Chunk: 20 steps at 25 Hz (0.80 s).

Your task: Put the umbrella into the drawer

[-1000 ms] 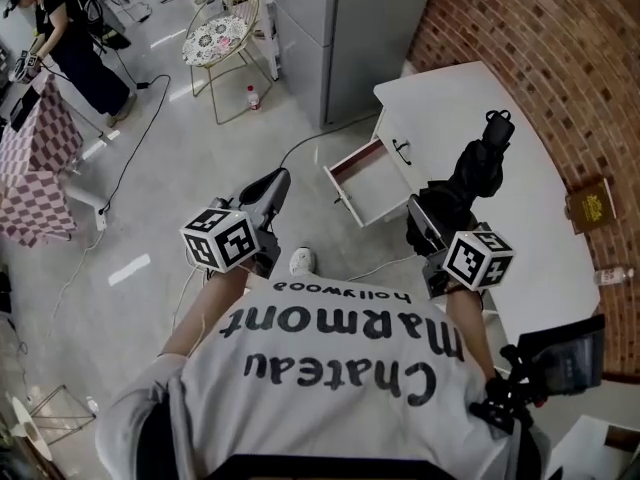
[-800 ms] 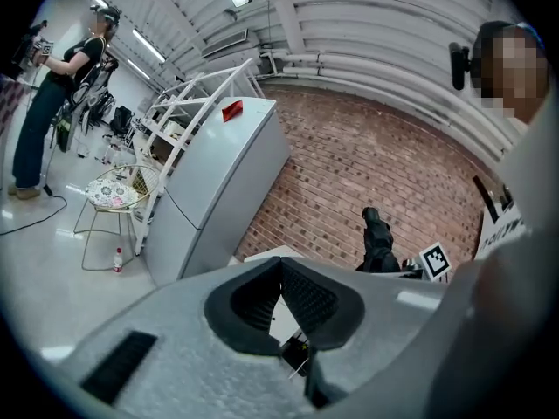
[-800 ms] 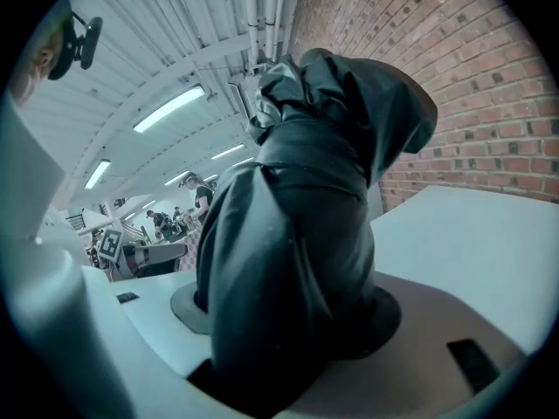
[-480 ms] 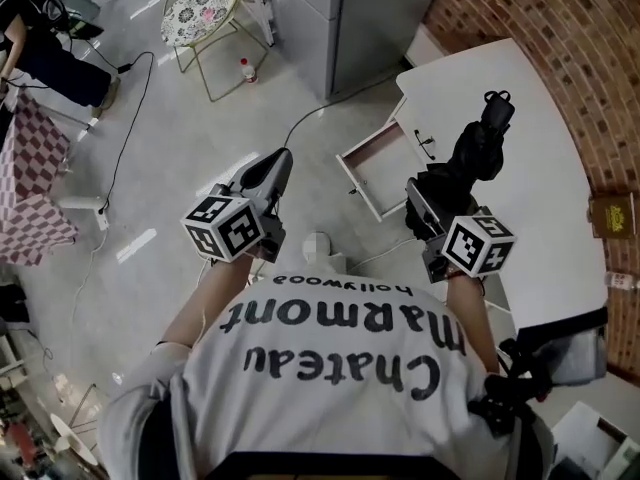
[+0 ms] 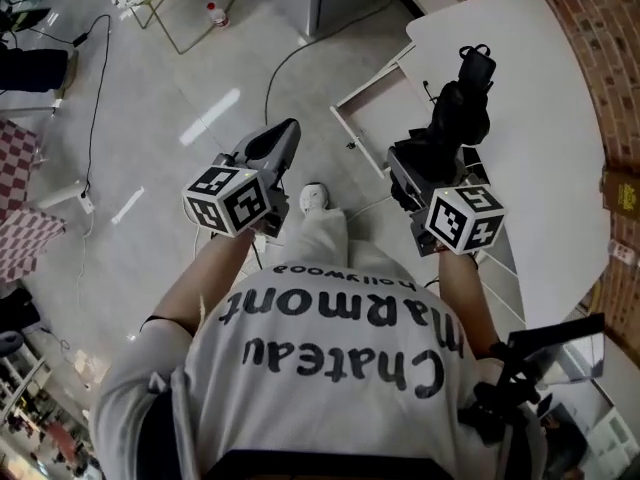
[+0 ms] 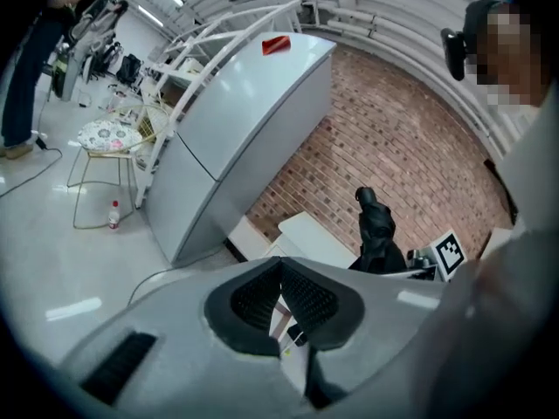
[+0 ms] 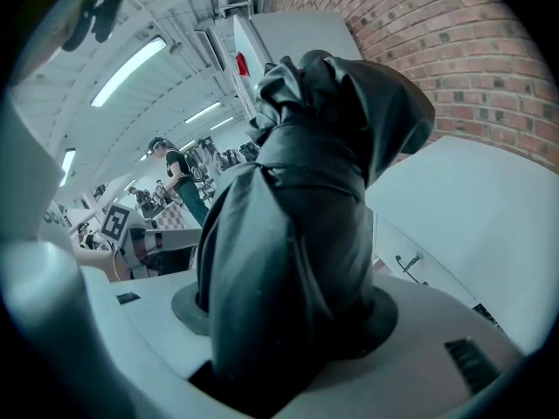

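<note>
A folded black umbrella sticks forward out of my right gripper, which is shut on its lower part; its strap end hangs over the white table. The umbrella fills the right gripper view, pressed between the jaws of the right gripper. The open white drawer juts from the table's left side, just ahead and left of the umbrella. My left gripper hangs over the floor left of the drawer, shut and empty. In the left gripper view the left gripper shows pads meeting, and the umbrella stands to the right.
A grey cabinet stands beyond the drawer, with a cable curling on the floor before it. A wire chair and a bottle lie further left. A brown box rests by the brick wall. The person's shoe is below.
Both grippers have moved forward and lower, the right one carrying the umbrella. The table and open drawer now lie closer, right ahead of the right gripper.
</note>
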### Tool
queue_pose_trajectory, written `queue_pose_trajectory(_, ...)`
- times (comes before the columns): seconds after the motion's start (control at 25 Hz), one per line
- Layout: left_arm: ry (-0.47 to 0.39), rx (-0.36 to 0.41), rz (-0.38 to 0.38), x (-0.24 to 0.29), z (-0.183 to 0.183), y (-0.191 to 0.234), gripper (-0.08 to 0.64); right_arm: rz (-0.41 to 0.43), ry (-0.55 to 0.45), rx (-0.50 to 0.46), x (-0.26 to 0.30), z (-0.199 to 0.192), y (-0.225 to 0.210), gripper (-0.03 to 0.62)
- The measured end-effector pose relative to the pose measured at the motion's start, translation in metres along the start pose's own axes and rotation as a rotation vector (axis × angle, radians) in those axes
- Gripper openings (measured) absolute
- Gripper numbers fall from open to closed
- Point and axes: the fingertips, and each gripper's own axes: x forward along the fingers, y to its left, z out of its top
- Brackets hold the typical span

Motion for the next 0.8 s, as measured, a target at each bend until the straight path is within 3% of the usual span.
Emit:
queue_pose_trajectory(0.28,0.123,0.016,-0.1,0.053,-0.043,-0.011,0.015,-0.017,0.083,0.025,0.033,-0.037,-0.022,0.259)
queue_pose_trajectory(0.6,0.211,0.013,-0.092,0.103,-0.111,0.004,0.015,0.025,0.163,-0.037,0.091,-0.074,-0.052,0.258)
queue_pose_trajectory(0.8,0.214,-0.037,-0.025,0.126,-0.14,0.034,0.015,0.047,0.244,-0.138,0.126,-0.104,-0.076,0.258)
